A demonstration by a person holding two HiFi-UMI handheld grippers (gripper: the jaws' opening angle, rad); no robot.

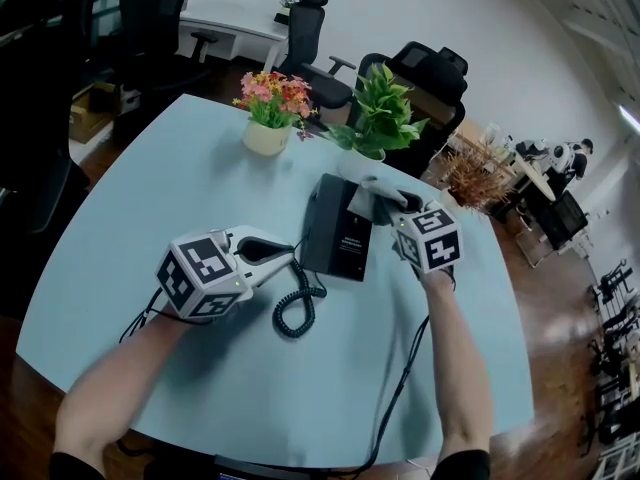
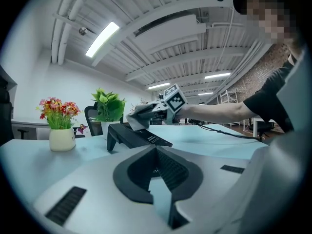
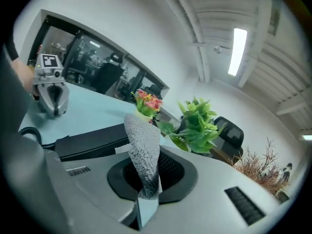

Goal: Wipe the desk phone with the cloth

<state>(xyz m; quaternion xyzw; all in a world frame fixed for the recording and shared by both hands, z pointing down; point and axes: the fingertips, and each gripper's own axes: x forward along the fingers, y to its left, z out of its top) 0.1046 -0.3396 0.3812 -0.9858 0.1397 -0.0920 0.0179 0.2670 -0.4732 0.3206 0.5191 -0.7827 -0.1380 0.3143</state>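
Pale-blue table (image 1: 150, 198), wiping step in hand.
Right gripper (image 1: 385, 203) clamps cloth (image 1: 362, 196) at desk phone (image 1: 335, 230) far edge; left gripper (image 1: 288, 252) closed, empty. Next, probably: sweep across.

The cloth (image 3: 142, 147) pinched in the right tool (image 3: 146, 199) is grey, nubbly terry. The phone (image 1: 335, 230) at that tool's tip is matt black plastic, and its cord (image 1: 296, 308) is glossier. The left tool (image 2: 158, 189) has a smooth, matt grey plastic shell, as does the right. The counter (image 1: 200, 168) is smooth and faintly shiny.
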